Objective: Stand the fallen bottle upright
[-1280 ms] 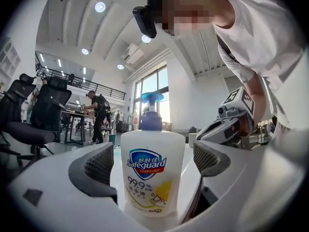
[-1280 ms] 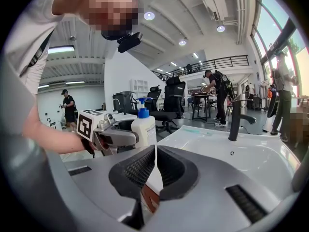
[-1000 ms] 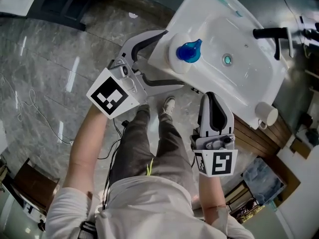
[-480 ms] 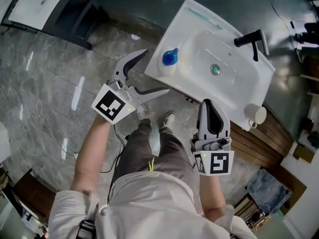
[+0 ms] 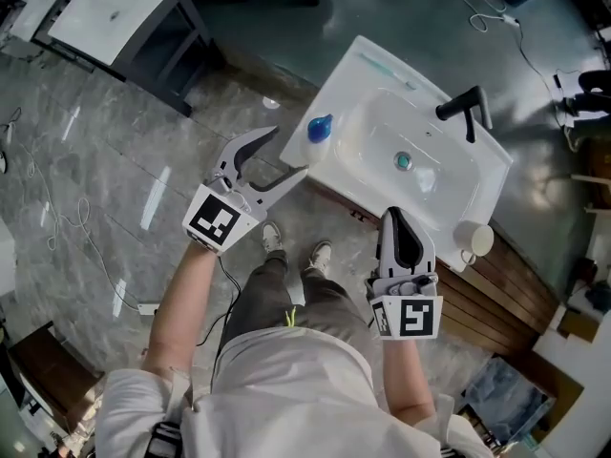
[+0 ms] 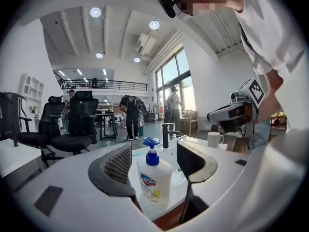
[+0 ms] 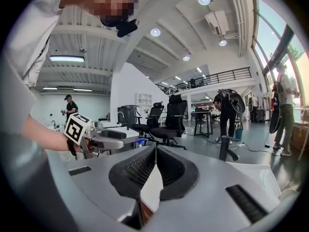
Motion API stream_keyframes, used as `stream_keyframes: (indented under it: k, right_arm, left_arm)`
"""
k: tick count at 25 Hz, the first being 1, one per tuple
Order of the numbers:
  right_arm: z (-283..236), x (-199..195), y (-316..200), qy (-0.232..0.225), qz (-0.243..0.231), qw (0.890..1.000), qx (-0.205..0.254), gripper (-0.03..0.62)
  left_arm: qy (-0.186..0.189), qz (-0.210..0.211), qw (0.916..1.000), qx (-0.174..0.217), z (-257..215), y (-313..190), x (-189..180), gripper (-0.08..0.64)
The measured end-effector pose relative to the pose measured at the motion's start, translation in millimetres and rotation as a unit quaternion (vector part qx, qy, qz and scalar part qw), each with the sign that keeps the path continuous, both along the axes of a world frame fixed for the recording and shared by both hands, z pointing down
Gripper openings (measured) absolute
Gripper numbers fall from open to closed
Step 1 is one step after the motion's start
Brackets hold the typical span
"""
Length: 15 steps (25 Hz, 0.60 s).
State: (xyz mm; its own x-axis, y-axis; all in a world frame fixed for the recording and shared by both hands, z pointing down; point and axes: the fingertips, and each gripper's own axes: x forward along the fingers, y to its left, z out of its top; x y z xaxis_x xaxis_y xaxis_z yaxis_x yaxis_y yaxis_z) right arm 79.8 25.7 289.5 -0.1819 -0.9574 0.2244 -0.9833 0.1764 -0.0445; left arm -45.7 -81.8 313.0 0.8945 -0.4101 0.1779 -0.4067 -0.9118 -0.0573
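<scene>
Glossy ceramic sink (image 5: 336, 101), smooth plastic bottle (image 5: 320, 129), polished stone floor (image 5: 105, 170).

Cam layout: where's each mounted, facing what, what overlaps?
Head view: on the head, steeply down at sink, upright bottle, floor; shows arms, legs, left gripper, right gripper.
Left gripper view: along its closing jaws, nothing between them, bottle just beyond; shirt, right gripper at right.
Right gripper view: along its shut jaws toward office chairs; arm, left gripper at left.
Shared: all three catch the sink.
</scene>
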Motion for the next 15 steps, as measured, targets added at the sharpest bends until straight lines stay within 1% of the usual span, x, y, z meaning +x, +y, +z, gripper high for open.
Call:
stream_keyframes:
  k: [1,2,4,6,8,9,13,15]
  right_arm:
    - [-2,2,1,0.001,-0.002,1.0,0.001,0.041]
    - [-4,4,1,0.001,-0.005,1.0,0.003,0.041]
    - [-10,8,1,0.0,-0.009,1.0,0.008,0.041]
    - [-17,11,0,-0.001,-0.014,1.0,0.014,0.041]
    - [-23,12,-1,-0.002,-0.021,1.0,0.021,0.041]
    - [-26,12,-2,-0.003,-0.024,0.999,0.024,0.041]
    - [-42,10,-2,-0.006,-0.035,0.999,0.038,0.041]
    - [-48,6,-4,-0.008,-0.043,0.998,0.045,0.041]
  left_arm:
    - [-0.001,-0.009,1.0,-0.001,-3,1,-1,0.31]
    - [-0.003,-0.023,0.9997,0.0,-5,0,-3,0.288]
    - [-0.007,-0.063,0.998,0.002,-9,-3,-9,0.176]
    - [-0.002,-0.1,0.9949,-0.008,-13,-6,-16,0.085]
    - [0.006,-0.123,0.9922,-0.022,-17,-6,-21,0.074]
    - [0.007,-0.132,0.991,-0.023,-20,-4,-23,0.062]
    - [-0.008,-0.168,0.9858,-0.003,-34,4,-34,0.023]
    - [-0.016,-0.176,0.9843,0.0,-39,9,-37,0.018]
